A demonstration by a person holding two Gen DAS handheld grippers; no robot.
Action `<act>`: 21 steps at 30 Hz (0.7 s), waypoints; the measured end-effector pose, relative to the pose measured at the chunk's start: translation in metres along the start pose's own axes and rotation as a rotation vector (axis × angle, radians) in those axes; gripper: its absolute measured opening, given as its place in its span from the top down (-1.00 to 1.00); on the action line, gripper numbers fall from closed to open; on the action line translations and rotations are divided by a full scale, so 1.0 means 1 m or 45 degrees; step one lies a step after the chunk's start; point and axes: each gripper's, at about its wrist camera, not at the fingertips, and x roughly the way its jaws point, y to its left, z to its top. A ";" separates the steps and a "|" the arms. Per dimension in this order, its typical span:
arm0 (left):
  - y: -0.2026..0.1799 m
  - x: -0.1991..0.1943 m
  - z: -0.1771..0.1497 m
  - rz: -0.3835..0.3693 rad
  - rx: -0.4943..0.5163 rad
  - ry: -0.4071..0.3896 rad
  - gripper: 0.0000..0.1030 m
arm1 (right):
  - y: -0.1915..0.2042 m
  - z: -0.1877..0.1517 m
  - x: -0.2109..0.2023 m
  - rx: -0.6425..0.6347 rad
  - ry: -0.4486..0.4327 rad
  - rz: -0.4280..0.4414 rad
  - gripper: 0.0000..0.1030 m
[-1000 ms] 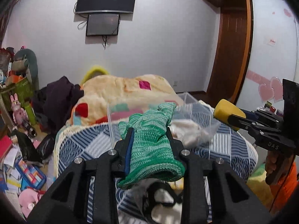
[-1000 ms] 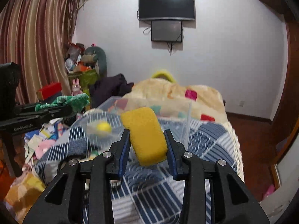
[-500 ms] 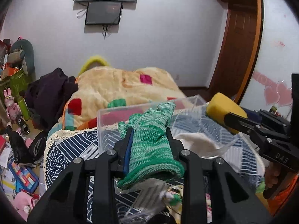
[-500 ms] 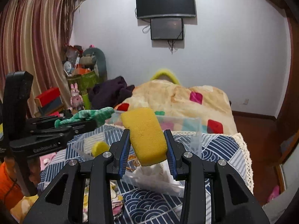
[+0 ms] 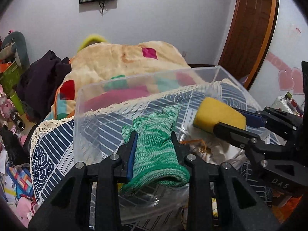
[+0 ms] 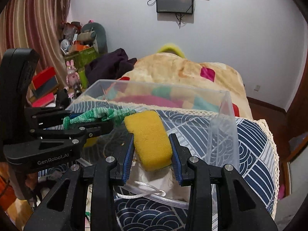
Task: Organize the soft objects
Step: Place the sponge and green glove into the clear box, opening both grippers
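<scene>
My left gripper (image 5: 153, 137) is shut on a green knitted glove (image 5: 154, 148) and holds it over the clear plastic bin (image 5: 134, 80) on the bed. My right gripper (image 6: 151, 140) is shut on a yellow sponge (image 6: 149, 138) and also holds it above the bin (image 6: 221, 104). In the left wrist view the sponge (image 5: 217, 113) shows to the right of the glove. In the right wrist view the glove (image 6: 96, 114) shows to the left of the sponge. White soft items (image 6: 154, 184) lie in the bin under the sponge.
The bin stands on a blue and white patterned bedspread (image 6: 254, 140). A beige blanket (image 5: 125, 57) is heaped behind it, with dark clothes (image 5: 42, 77) to its left. Toys and boxes (image 6: 77, 57) clutter the floor at left. A brown door (image 5: 248, 28) stands at right.
Both grippers have moved forward and down, closer to the bin and to each other. The glove and the sponge now hang over the bin's inside. Both grips are unchanged.
</scene>
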 end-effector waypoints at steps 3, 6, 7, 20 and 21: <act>-0.002 0.000 0.000 0.005 0.022 0.002 0.30 | 0.001 0.001 -0.003 -0.008 0.002 -0.008 0.30; -0.006 -0.005 -0.002 0.031 0.044 -0.017 -0.01 | 0.002 0.001 -0.006 -0.018 0.003 -0.022 0.24; -0.008 -0.010 -0.003 0.052 0.054 -0.039 -0.14 | 0.002 0.001 -0.008 -0.022 0.000 -0.030 0.16; -0.006 -0.081 -0.022 0.160 0.062 -0.241 -0.55 | 0.003 -0.007 -0.063 -0.016 -0.170 -0.025 -0.31; -0.007 -0.086 -0.025 0.164 0.068 -0.251 -0.58 | 0.003 -0.007 -0.067 -0.010 -0.183 -0.011 -0.31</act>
